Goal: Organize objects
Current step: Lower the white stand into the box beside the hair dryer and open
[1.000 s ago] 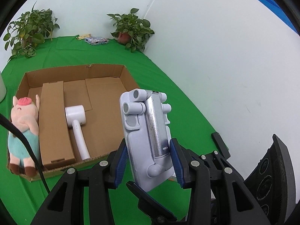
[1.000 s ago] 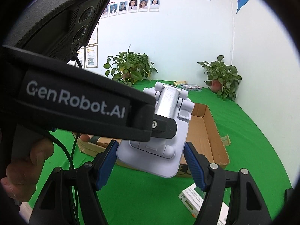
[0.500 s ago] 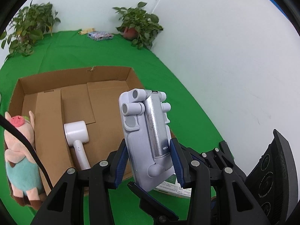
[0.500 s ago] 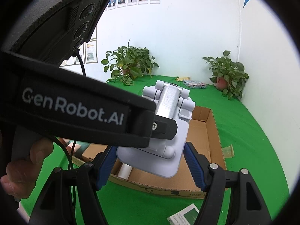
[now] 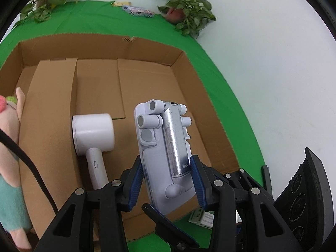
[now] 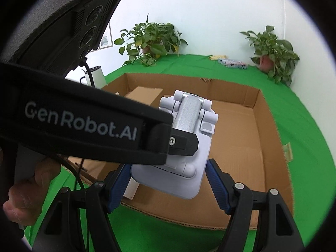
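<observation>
While the left gripper (image 5: 167,180) clamps the folded phone stand (image 5: 166,147) above the cardboard box's (image 5: 189,67) near right corner, the right gripper (image 6: 168,185) hovers spread wide around it, pads apart from it.

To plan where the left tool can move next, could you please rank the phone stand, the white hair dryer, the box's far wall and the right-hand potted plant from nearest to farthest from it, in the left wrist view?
1. Phone stand: clamped in the left tool.
2. White hair dryer: just left, lying in the box.
3. Far wall of the cardboard box: beyond both.
4. Potted plant: upper right, behind the box by the wall.
</observation>
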The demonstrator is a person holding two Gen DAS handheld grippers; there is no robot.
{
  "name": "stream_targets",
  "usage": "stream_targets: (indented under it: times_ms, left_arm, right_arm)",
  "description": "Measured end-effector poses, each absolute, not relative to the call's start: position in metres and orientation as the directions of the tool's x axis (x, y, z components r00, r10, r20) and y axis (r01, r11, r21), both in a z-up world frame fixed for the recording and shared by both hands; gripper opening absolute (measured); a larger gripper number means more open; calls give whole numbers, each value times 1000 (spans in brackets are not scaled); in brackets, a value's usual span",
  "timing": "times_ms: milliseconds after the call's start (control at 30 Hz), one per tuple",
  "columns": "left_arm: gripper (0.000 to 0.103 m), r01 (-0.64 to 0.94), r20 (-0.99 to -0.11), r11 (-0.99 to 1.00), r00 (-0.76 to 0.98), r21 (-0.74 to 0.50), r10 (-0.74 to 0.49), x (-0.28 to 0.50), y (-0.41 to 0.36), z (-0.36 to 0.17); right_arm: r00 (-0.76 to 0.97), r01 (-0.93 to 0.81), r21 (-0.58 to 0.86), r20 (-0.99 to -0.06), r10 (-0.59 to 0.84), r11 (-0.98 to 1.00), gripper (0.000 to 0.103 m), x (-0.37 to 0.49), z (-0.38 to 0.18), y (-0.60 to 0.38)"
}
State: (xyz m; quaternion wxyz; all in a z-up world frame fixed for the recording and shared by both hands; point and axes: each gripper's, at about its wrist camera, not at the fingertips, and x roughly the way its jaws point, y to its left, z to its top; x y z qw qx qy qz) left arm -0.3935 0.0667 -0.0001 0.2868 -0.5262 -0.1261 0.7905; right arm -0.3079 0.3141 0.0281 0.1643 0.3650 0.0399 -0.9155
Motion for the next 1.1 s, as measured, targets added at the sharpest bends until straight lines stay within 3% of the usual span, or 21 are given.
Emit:
stream_targets:
  times_ms: [500,833,1100]
  left_arm:
    - [41,-255,-801,-823,-211,-508,560,-404,65,-52]
    - [40,-242,-828,-840,-180,-486,531,-400,68,-49]
    - [40,-288,-801,-838,-267,-465,536,-386,46,-14]
  right_arm:
    - [-595,338,107,-745,-301,-935,71,-277,-4,298]
    - [-554,354,155,-760,-340,-922,71,-274,-10,298]
    - [-548,367,168,-756,-358,-915,71,-277,-3,300]
